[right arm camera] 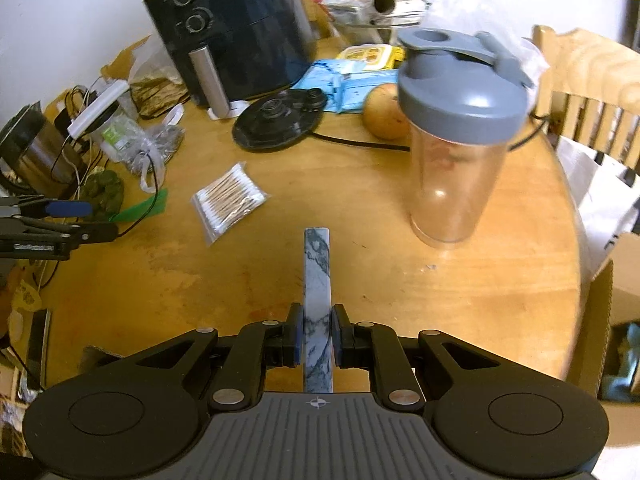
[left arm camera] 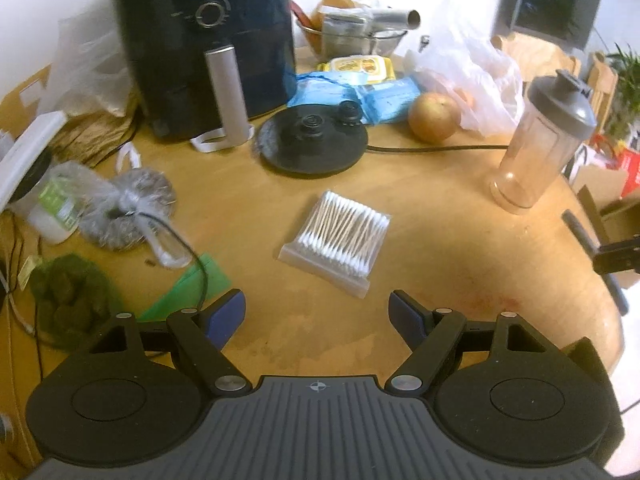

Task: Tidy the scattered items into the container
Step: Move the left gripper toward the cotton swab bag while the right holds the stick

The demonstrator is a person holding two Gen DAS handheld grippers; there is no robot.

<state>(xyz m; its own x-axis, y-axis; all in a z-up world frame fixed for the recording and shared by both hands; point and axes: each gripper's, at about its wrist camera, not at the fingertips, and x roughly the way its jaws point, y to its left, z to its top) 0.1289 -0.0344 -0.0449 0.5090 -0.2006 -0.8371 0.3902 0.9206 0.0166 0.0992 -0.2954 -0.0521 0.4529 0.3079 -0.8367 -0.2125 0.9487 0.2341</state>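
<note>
A clear bag of cotton swabs (left arm camera: pixel 336 236) lies flat on the round wooden table (left arm camera: pixel 440 248), just ahead of my left gripper (left arm camera: pixel 318 314), which is open with nothing between its blue pads. The bag also shows in the right wrist view as the cotton swabs (right arm camera: pixel 230 198), with the left gripper (right arm camera: pixel 60 216) at the left edge. My right gripper (right arm camera: pixel 317 336) is shut on a thin marble-patterned slab (right arm camera: pixel 317 272), held edge-on above the table. An open cardboard box (right arm camera: pixel 600 320) stands beside the table at the right.
A grey-lidded shaker bottle (right arm camera: pixel 456 152) stands close ahead and right of the slab. Behind it are a black kettle base (left arm camera: pixel 312 144) with its cord, an air fryer (left arm camera: pixel 208 40), a round fruit (left arm camera: pixel 434 118), blue packets and plastic bags. Bags, wires and a green item crowd the left side.
</note>
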